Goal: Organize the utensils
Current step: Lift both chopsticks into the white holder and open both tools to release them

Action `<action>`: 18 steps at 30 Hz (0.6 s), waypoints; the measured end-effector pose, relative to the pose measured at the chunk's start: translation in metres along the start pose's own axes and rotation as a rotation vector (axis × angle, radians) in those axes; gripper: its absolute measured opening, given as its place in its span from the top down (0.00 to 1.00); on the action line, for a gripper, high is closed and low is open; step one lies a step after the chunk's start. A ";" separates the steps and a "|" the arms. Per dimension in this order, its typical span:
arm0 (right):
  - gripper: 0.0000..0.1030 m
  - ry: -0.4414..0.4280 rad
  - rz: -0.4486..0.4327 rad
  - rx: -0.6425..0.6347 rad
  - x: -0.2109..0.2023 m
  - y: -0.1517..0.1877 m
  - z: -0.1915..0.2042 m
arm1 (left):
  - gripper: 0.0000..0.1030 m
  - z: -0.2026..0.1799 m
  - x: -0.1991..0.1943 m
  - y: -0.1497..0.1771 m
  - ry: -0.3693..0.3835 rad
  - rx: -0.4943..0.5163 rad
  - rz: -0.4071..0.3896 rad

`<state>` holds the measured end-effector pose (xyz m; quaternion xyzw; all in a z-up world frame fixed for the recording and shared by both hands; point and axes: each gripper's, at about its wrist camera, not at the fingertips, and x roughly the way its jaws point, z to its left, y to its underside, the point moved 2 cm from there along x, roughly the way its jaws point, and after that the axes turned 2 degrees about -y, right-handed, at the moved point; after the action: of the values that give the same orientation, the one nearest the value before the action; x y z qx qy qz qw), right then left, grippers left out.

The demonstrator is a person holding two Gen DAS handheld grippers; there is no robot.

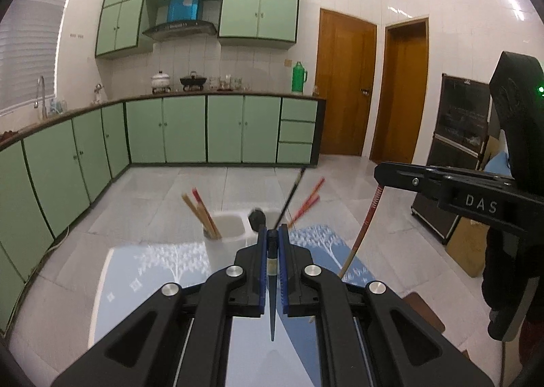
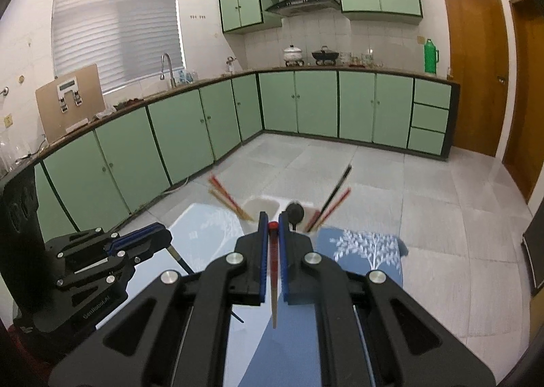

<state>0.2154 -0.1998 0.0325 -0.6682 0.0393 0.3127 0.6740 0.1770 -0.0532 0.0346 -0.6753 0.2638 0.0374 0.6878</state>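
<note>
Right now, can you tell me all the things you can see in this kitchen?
White utensil holder: one, two compartments, on the table.
Chopsticks in the holder: red and tan ones in the left compartment, red and black ones in the right.
Dark spoon: one, in the holder.
Table: one, blue with white trees.
Cabinets: many, green.
Flask: one, green, on the counter.
Doors: two, brown.
Left gripper: shut on a dark blue chopstick.
Right gripper: shut on a red chopstick.

Pale green cabinets point(image 2: 183, 128) with dark trim, brown doors point(image 1: 343, 84), and a grey-blue bench point(image 1: 153, 271) patterned with white trees; red chopsticks point(image 1: 307, 200) in a white holder point(image 1: 231, 222).
</note>
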 end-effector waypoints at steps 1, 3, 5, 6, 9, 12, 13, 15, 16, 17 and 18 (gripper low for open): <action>0.95 -0.003 -0.008 0.000 0.000 -0.007 0.000 | 0.94 0.001 0.000 -0.007 -0.001 0.002 -0.014; 0.95 -0.010 -0.027 -0.004 -0.001 -0.022 -0.002 | 0.94 0.002 0.002 -0.019 -0.005 0.012 -0.041; 0.95 -0.012 -0.042 -0.011 0.000 -0.034 -0.004 | 0.94 0.003 0.003 -0.032 -0.012 0.021 -0.069; 0.95 -0.007 -0.056 -0.017 0.001 -0.043 -0.005 | 0.94 0.003 0.004 -0.038 -0.014 0.022 -0.083; 0.95 -0.001 -0.084 -0.022 0.006 -0.066 -0.010 | 0.94 0.008 0.009 -0.063 -0.018 0.016 -0.133; 0.95 0.013 -0.110 -0.030 0.015 -0.088 -0.017 | 0.94 0.012 0.014 -0.088 -0.024 0.015 -0.181; 0.95 0.017 -0.116 -0.031 0.018 -0.093 -0.019 | 0.94 0.013 0.019 -0.096 -0.027 0.017 -0.195; 0.95 0.028 -0.130 -0.029 0.028 -0.107 -0.026 | 0.94 0.014 0.026 -0.105 -0.036 0.023 -0.208; 0.95 0.033 -0.133 -0.029 0.032 -0.111 -0.029 | 0.94 0.015 0.032 -0.109 -0.042 0.027 -0.214; 0.95 0.038 -0.134 -0.027 0.039 -0.115 -0.033 | 0.94 0.015 0.038 -0.111 -0.046 0.028 -0.214; 0.95 0.041 -0.134 -0.025 0.043 -0.117 -0.036 | 0.94 0.016 0.045 -0.112 -0.053 0.030 -0.216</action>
<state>0.3188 -0.2070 0.1109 -0.6838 0.0045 0.2537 0.6842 0.2662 -0.0612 0.1175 -0.6880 0.1717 -0.0231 0.7047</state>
